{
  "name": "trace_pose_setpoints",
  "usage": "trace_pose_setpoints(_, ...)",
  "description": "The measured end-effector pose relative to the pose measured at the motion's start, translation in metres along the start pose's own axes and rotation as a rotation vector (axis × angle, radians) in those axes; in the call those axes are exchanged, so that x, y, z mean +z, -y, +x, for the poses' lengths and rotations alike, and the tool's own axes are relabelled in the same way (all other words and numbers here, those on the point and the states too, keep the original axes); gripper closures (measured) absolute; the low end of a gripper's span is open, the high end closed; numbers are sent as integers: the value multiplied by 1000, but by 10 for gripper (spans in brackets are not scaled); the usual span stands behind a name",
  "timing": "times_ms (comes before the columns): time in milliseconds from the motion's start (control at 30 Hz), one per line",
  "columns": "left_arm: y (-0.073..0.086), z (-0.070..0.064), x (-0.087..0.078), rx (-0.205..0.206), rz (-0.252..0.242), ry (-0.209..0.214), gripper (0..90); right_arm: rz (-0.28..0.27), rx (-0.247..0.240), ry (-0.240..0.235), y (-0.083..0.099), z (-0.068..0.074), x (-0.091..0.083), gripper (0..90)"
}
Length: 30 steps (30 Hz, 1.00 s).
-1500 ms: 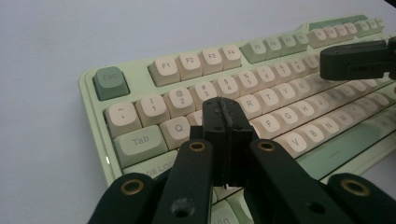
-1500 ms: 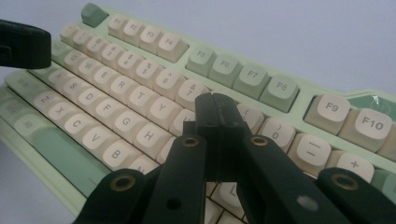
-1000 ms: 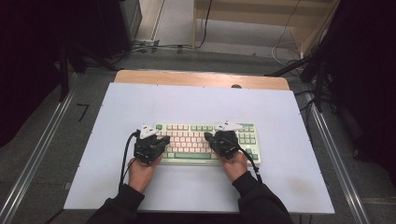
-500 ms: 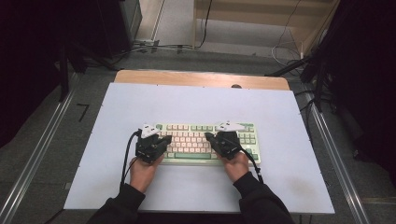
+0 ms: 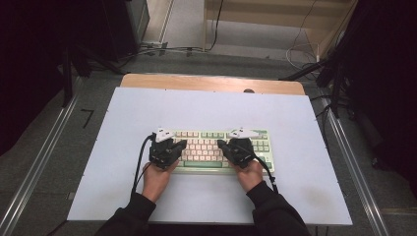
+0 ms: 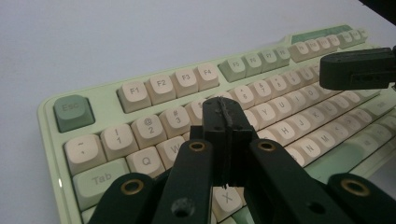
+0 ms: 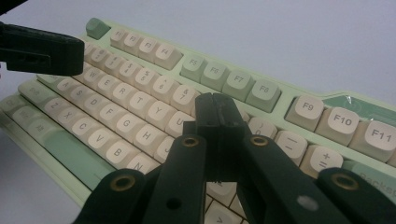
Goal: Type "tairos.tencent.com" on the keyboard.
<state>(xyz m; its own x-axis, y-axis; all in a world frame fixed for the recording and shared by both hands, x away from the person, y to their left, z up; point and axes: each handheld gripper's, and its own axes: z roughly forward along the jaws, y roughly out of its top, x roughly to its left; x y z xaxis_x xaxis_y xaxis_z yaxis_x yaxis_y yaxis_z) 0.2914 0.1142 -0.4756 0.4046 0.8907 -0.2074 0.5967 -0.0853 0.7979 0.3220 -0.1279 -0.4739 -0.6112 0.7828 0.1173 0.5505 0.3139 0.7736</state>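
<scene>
The person wore dark sleeves (image 5: 268, 214). Each black hand-held gripper (image 5: 183, 143) had brass-ringed pivots, a grey three-cornered plate (image 5: 163, 133) and a black cable (image 5: 139, 164).

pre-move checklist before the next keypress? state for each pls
1. Left gripper shut, fingers pressed together: ok.
2. Right gripper shut, fingers together: ok.
3. Left gripper tip over the upper-left letter rows of the keyboard: ok; exact key under it: cannot tell, tip hides it.
4. Right gripper tip over the right half, below the F-key row: ok; exact key: cannot tell.
5. Grippers apart from each other, bare keys between them in the high view: ok.
6. Keyboard lies flat and square on the white table: ok.
</scene>
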Motion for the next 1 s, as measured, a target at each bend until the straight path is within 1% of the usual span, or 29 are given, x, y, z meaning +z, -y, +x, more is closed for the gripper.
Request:
trace_pose_setpoints(367,-2,-1,6,-4,6,1,900,-2,2,3,0,-2,-1,881)
trace_pose_setpoints(533,-3,-2,9,3,12,3,900,-3,-2,3,0,-2,0,880)
trace_pose_setpoints(600,-3,-3,10,-1,12,4,900,-2,-1,4,0,-2,0,880)
trace_pose_setpoints(667,-3,-4,11,7,17,7,900,-3,-2,4,0,-2,0,880)
trace_pose_setpoints(1000,-3,-6,18,10,28,8,900,-2,-1,6,1,-3,0,881)
